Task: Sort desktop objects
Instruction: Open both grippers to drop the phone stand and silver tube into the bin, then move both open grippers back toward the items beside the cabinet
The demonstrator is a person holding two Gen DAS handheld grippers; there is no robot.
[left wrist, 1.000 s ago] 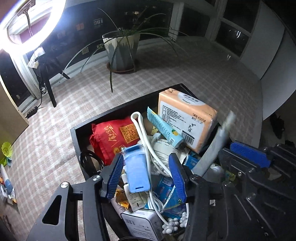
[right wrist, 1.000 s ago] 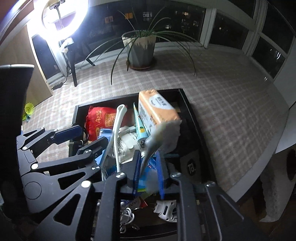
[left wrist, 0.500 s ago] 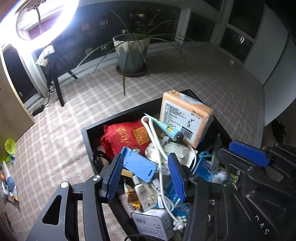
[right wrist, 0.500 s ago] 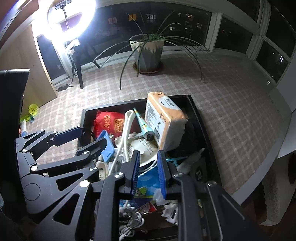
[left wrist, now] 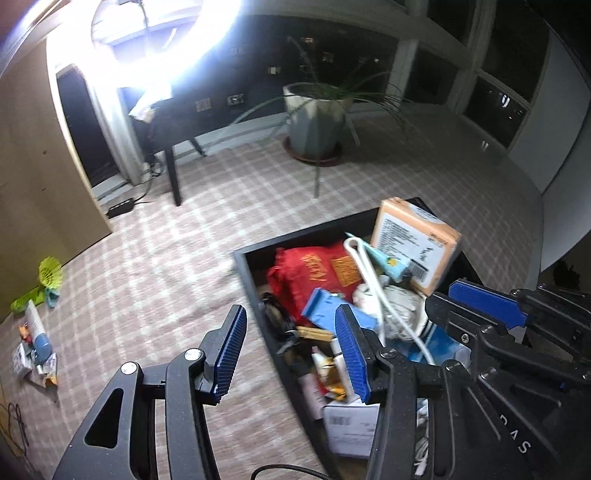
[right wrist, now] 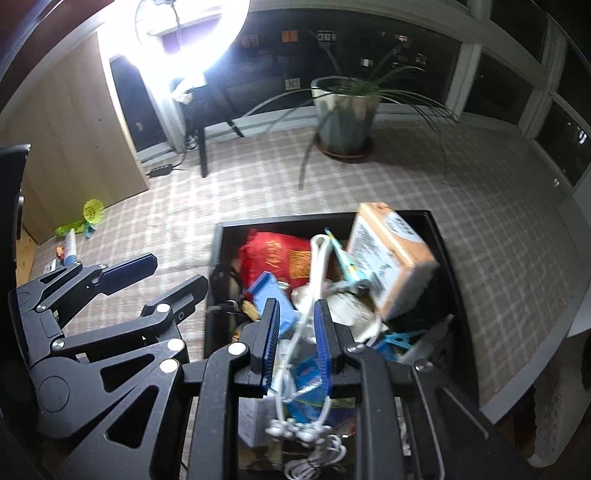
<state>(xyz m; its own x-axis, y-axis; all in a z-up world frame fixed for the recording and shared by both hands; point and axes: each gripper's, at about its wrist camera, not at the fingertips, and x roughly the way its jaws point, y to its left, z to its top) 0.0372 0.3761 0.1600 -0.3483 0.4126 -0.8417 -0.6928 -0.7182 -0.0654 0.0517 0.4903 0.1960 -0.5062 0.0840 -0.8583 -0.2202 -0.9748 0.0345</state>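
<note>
A black tray (left wrist: 255,291) (right wrist: 218,258) on the checked tablecloth is heaped with things: an orange tissue pack (left wrist: 413,240) (right wrist: 388,258), a red pouch (left wrist: 310,273) (right wrist: 273,254), a blue box (left wrist: 325,310) (right wrist: 266,291), a white cable (left wrist: 369,273) (right wrist: 317,266), a teal tube (left wrist: 391,264). My left gripper (left wrist: 291,350) is open and empty, over the tray's left rim. My right gripper (right wrist: 295,343) hangs over the tray's near part, its jaws narrowly apart around a white cable strand; whether it grips the strand is unclear.
A potted plant (left wrist: 314,114) (right wrist: 347,114) stands at the back of the table. A ring light (left wrist: 162,33) glares at the upper left. A yellow-green shuttlecock (left wrist: 50,273) (right wrist: 92,210) and small packets (left wrist: 33,354) lie at the table's left.
My left gripper let go of the blue box, which now lies in the tray, and swung left, opening wider. My right gripper drew back from the grey tube and opened slightly.
</note>
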